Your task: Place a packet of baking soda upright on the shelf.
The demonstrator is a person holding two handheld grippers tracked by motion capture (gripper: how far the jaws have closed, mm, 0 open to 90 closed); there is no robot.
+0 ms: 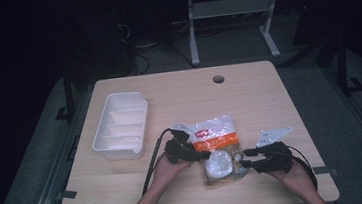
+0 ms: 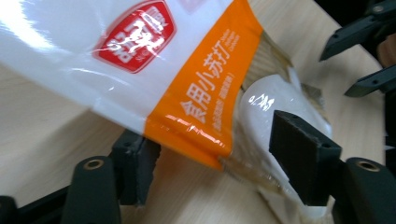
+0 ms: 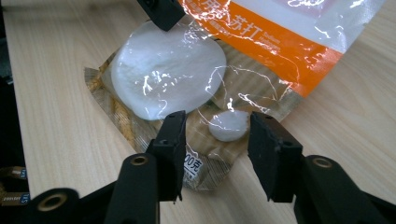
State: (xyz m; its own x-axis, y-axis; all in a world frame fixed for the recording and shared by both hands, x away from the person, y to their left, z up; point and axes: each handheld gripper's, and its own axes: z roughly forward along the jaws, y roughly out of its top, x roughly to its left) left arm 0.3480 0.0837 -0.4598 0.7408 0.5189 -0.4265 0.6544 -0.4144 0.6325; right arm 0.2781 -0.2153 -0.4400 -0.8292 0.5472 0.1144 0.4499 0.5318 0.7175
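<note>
One plastic pouch (image 1: 217,148) lies flat on the worktop (image 1: 259,99), its long axis running from the far side toward the person, white-and-orange printed end away, clear end with white powder nearest. The left gripper (image 2: 210,158) has its jaws spread, straddling the pouch's side edge by the orange band. The right gripper (image 3: 215,144) also has jaws parted, bracketing the clear bottom corner. A white divided tray (image 1: 121,125) sits well apart, to the left.
</note>
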